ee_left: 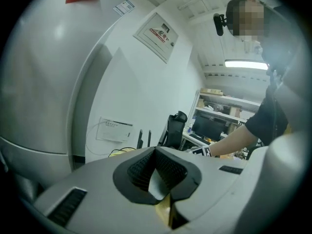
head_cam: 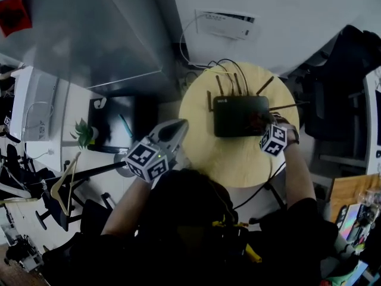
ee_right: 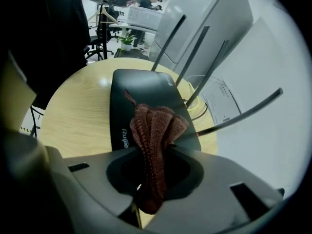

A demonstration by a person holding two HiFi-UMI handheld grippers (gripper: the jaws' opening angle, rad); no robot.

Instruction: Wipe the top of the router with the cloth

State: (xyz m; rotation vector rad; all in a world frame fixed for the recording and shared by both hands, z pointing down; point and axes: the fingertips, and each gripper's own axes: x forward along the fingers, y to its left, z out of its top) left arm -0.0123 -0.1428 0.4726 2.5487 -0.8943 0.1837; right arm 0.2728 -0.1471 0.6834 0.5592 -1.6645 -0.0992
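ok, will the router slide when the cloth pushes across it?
Probably a little: the router looks thin and light on a smooth table. Rear cables may hold it somewhat. The cloth hangs in folds, so likely pushes softly.

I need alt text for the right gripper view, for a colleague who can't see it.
The right gripper is shut on a bunched brown cloth, held over the near edge of a black router with raised antennas. It sits on a round wooden table.
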